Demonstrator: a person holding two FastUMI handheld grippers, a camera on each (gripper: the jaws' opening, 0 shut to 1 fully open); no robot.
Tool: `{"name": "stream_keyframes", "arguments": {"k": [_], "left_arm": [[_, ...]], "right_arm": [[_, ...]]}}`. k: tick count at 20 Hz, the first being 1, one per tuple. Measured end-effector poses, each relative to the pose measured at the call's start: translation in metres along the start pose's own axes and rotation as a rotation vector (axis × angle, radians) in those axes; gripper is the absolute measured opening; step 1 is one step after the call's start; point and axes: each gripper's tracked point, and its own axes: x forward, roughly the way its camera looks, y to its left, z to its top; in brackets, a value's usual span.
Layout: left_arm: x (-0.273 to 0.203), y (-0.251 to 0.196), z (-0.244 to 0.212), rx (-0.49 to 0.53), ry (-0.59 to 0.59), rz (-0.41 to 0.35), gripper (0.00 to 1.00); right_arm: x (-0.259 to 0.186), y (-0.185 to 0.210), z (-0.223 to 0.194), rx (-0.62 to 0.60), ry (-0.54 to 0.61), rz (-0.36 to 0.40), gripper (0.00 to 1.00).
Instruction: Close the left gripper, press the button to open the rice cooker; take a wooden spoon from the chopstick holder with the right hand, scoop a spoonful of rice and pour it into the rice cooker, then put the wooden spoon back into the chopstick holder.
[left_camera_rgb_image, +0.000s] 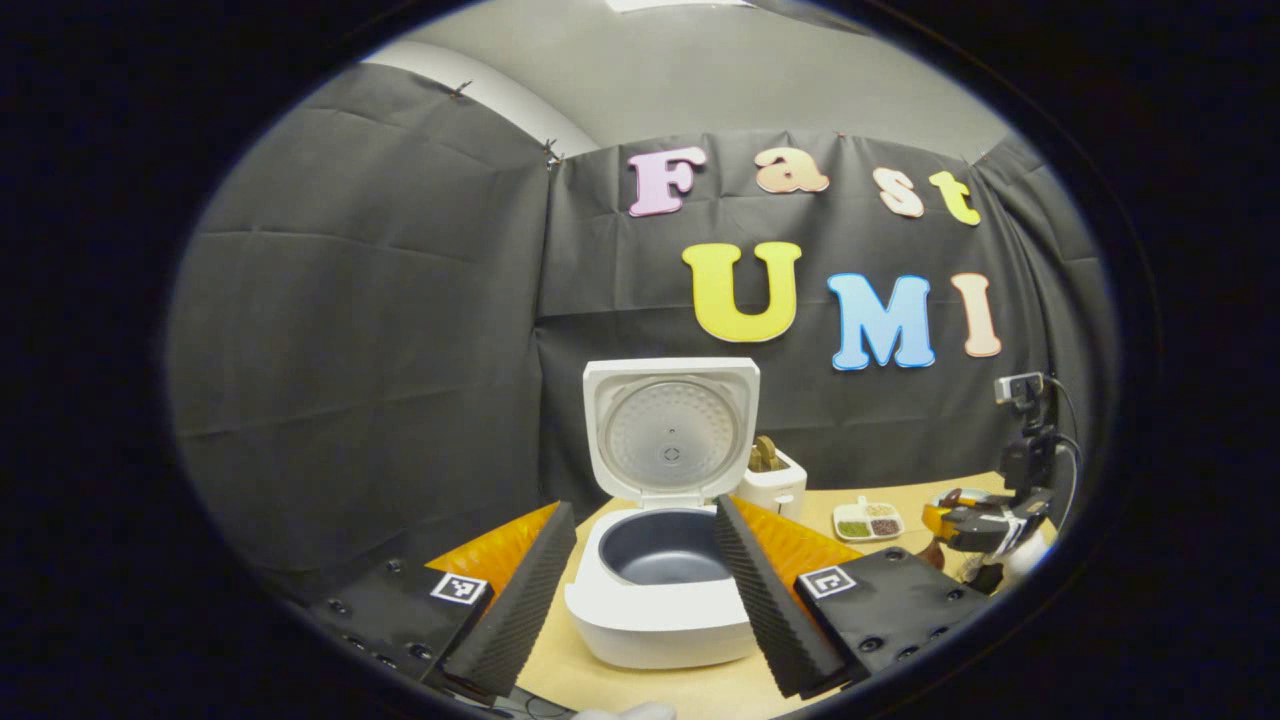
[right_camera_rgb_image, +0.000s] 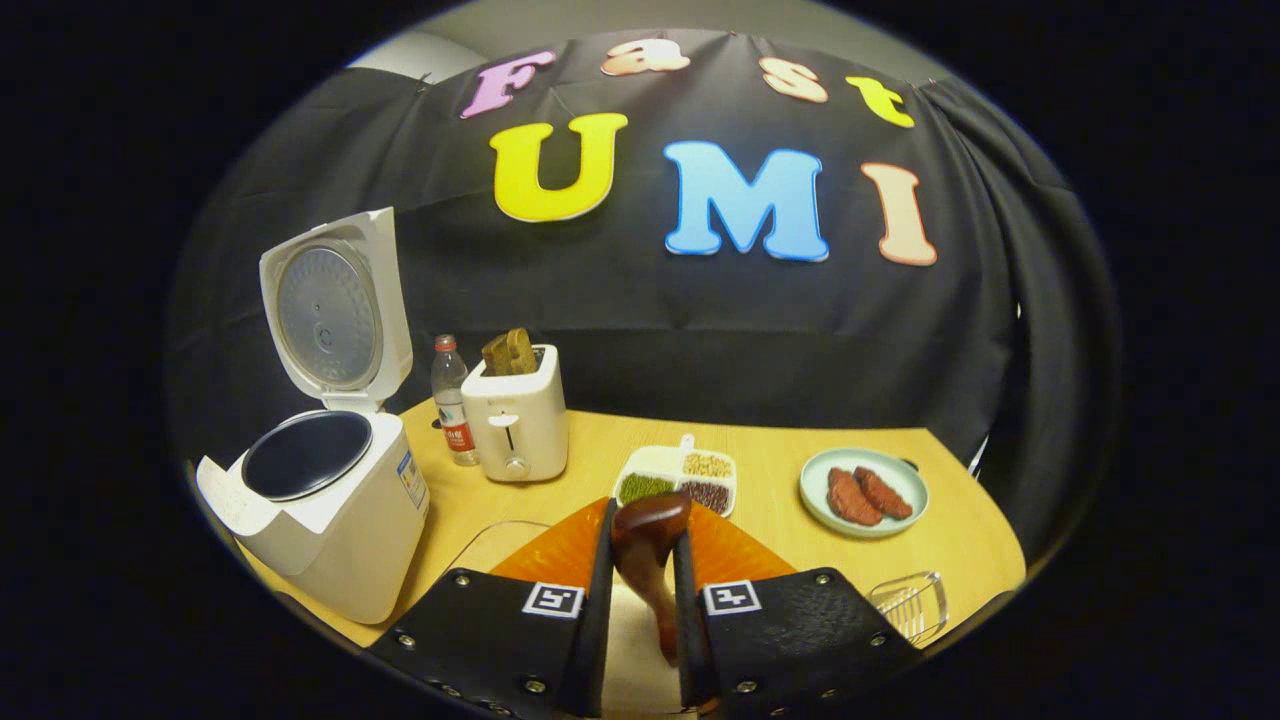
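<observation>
The white rice cooker stands open in front of my left gripper, lid upright, dark inner pot bare. The left fingers are spread wide on either side of the pot and hold nothing. In the right gripper view, my right gripper is shut on a dark wooden spoon, whose bowl pokes out past the fingertips with the handle running back between the fingers. I cannot tell whether the spoon carries anything. The open cooker sits to its left. The right gripper also shows far right in the left gripper view.
On the wooden table stand a white toaster with bread, a plastic bottle, a divided tray of grains and a plate with red meat pieces. A clear wire rack sits at the near right edge.
</observation>
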Motion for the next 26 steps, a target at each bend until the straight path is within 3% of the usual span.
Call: {"name": "stream_keyframes", "arguments": {"k": [1, 2, 6, 12, 13, 15, 26], "left_arm": [[0.000, 0.001, 0.000, 0.001, -0.001, 0.002, 0.95], [0.000, 0.004, 0.001, 0.003, -0.005, 0.007, 0.99], [0.000, 0.010, -0.003, -0.002, 0.004, 0.015, 0.99], [0.001, 0.010, -0.001, 0.013, 0.000, 0.012, 0.99], [0.002, 0.009, -0.001, 0.015, 0.004, 0.013, 0.99], [0.004, 0.009, 0.000, 0.014, 0.001, 0.012, 0.95], [-0.005, 0.003, 0.008, 0.033, -0.007, 0.006, 0.99]], "right_arm": [[-0.003, 0.003, -0.001, 0.071, -0.012, 0.023, 0.28], [-0.002, 0.002, -0.006, 0.099, 0.000, 0.023, 0.29], [0.007, -0.011, -0.012, 0.166, 0.048, 0.000, 0.31], [0.023, -0.011, -0.031, 0.114, 0.125, -0.020, 0.31], [0.023, -0.012, -0.031, 0.162, 0.145, -0.002, 0.23], [0.024, -0.016, -0.030, 0.180, 0.144, 0.001, 0.22], [0.010, 0.000, -0.035, 0.491, 0.185, 0.114, 0.23]]}}
